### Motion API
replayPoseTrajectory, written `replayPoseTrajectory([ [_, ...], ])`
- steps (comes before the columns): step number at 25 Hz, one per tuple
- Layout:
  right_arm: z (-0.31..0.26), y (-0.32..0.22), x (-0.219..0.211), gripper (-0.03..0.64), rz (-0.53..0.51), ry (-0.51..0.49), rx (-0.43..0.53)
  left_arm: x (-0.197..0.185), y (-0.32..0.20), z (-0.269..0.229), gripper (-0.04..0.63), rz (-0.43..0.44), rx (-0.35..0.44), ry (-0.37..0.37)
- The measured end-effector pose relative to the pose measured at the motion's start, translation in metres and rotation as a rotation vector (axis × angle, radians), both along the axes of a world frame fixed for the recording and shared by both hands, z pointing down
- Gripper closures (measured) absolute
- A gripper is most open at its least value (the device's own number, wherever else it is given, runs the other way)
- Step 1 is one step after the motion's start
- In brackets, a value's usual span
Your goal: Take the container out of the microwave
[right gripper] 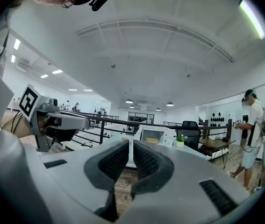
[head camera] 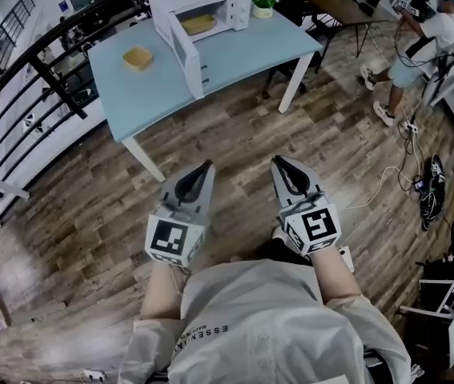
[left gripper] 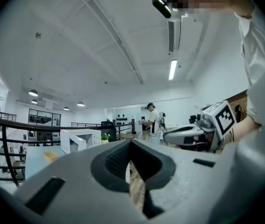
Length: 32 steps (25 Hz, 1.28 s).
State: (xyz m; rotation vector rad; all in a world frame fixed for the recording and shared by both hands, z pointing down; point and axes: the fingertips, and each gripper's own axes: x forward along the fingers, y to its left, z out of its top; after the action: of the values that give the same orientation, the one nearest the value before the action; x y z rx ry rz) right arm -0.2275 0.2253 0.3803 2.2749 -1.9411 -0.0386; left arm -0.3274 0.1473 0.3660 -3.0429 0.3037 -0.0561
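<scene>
A white microwave stands at the far side of a light blue table, its door swung wide open. Inside it sits a shallow yellowish container, also small in the right gripper view as the container. A second yellowish container rests on the table left of the door. My left gripper and right gripper are held level, side by side close to my body, well short of the table. Both are shut and hold nothing.
A small potted plant stands right of the microwave. A black railing curves along the left. Another person stands at the far right beside a dark desk. Cables lie on the wooden floor to the right.
</scene>
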Motion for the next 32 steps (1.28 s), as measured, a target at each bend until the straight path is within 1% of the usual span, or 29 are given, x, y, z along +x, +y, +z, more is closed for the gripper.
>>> replayPoseTrajectory([
  [1,0.000,-0.003,0.005,0.595,0.005,-0.007,-0.004,0.002,-0.002,-0.002,0.594,-0.003,0.005,0.001],
  [2,0.000,-0.006,0.009,0.543,0.004,-0.019,-0.007,0.004,-0.004,-0.004,0.594,-0.006,0.013,0.002],
  [3,0.000,-0.010,0.013,0.448,-0.002,-0.031,-0.009,0.006,-0.006,-0.005,0.594,-0.009,0.025,0.002],
  [4,0.001,-0.014,0.017,0.434,-0.009,-0.034,-0.011,0.007,-0.009,-0.005,0.594,-0.015,0.034,0.003],
  [7,0.004,-0.025,0.029,0.434,-0.028,-0.011,-0.020,0.012,-0.017,-0.001,0.594,-0.045,0.022,0.001],
  [9,0.010,-0.032,0.039,0.434,-0.037,-0.009,-0.025,0.019,-0.024,0.006,0.594,-0.056,0.028,-0.010],
  [11,0.016,-0.042,0.053,0.434,-0.054,-0.015,-0.025,0.029,-0.033,0.016,0.594,-0.080,0.024,-0.024],
  [14,0.021,-0.063,0.080,0.434,-0.095,-0.015,-0.025,0.052,-0.052,0.023,0.594,-0.138,-0.008,-0.026],
  [17,0.019,-0.087,0.114,0.434,-0.139,-0.015,-0.026,0.086,-0.070,0.020,0.594,-0.172,-0.023,-0.019],
  [22,0.015,-0.125,0.187,0.434,-0.213,-0.068,-0.037,0.157,-0.096,0.016,0.594,-0.222,-0.041,-0.033],
  [28,0.011,-0.172,0.287,0.434,-0.283,-0.048,-0.057,0.258,-0.135,0.010,0.594,-0.275,-0.049,-0.021],
  [32,0.013,-0.191,0.334,0.434,-0.340,-0.044,-0.076,0.312,-0.154,0.006,0.594,-0.318,-0.052,-0.013],
])
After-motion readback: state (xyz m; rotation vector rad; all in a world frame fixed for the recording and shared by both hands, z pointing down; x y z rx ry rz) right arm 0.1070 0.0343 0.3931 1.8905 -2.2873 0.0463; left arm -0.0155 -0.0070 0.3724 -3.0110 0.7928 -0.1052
